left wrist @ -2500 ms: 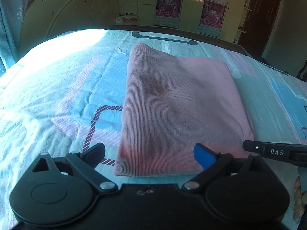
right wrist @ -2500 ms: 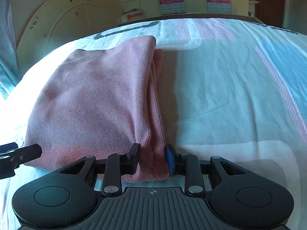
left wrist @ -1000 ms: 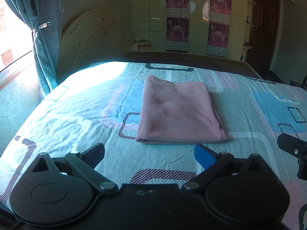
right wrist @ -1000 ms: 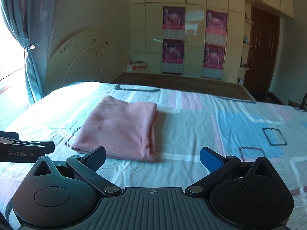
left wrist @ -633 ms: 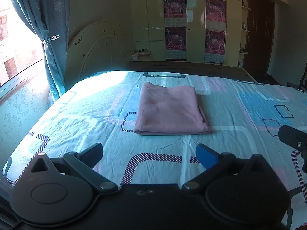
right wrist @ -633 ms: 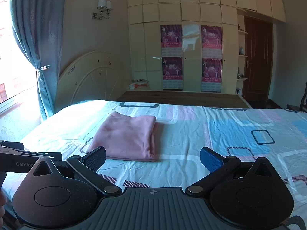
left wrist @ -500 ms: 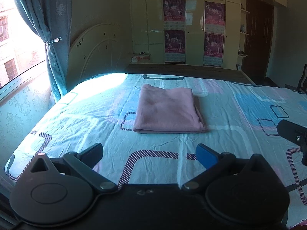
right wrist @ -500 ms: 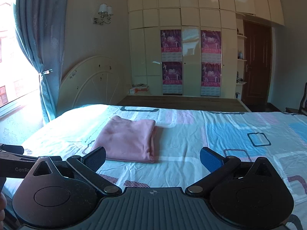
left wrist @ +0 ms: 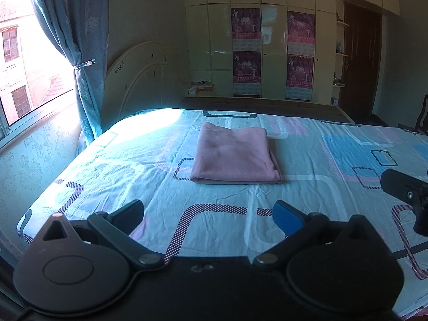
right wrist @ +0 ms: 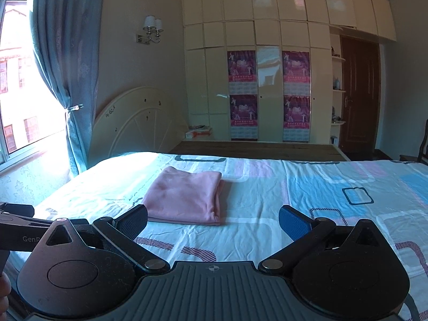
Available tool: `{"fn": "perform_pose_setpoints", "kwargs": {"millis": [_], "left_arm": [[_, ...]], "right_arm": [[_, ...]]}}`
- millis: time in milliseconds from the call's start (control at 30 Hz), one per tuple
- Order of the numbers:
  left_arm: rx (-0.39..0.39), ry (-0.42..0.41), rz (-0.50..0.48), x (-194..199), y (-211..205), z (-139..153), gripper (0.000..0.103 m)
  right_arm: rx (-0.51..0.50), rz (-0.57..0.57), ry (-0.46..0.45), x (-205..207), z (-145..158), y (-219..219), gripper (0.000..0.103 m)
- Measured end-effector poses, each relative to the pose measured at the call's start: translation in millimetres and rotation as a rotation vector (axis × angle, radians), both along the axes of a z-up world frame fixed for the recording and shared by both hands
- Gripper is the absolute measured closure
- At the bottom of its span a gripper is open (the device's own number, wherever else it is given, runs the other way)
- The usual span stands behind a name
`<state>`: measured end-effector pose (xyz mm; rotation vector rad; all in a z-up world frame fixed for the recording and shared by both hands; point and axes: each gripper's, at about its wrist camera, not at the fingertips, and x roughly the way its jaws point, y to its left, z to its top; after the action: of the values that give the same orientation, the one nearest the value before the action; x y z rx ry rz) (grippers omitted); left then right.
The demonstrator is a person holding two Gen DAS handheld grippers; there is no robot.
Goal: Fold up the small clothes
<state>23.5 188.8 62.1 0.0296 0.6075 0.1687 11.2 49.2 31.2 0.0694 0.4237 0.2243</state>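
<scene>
1. Pink garment (left wrist: 235,155): folded into a neat rectangle, smooth on top, layered edges showing on its right side, flat on the patterned bed sheet (left wrist: 334,160).
2. Left gripper (left wrist: 208,214): spread wide, holding nothing; garment well ahead, between the fingertips.
3. Right gripper (right wrist: 212,220): spread wide too, empty; garment ahead, nearer the left finger (right wrist: 132,222).
</scene>
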Motion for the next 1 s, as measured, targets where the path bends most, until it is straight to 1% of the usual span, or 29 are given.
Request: {"fn": "perform_pose_setpoints", "kwargs": {"millis": [300, 600, 900, 1000], "left_arm": [[0.004, -0.014, 0.018, -8.4, -3.5, 4.6, 0.001], [0.005, -0.009, 0.02, -10.2, -4.1, 3.4, 0.001], [0.001, 0.0, 0.01, -8.1, -3.0, 1.2, 0.001], [-0.002, 0.0, -0.01, -6.5, -2.6, 0.0, 0.001]], "right_arm": [[0.005, 0.001, -0.017, -9.8, 5.2, -4.2, 0.0], [0.004, 0.012, -0.014, -10.3, 1.3, -4.0, 0.0], [0.013, 0.002, -0.005, -9.3, 0.5, -6.2, 0.0], [0.009, -0.001, -0.001, -9.3, -1.1, -6.2, 0.0]]}}
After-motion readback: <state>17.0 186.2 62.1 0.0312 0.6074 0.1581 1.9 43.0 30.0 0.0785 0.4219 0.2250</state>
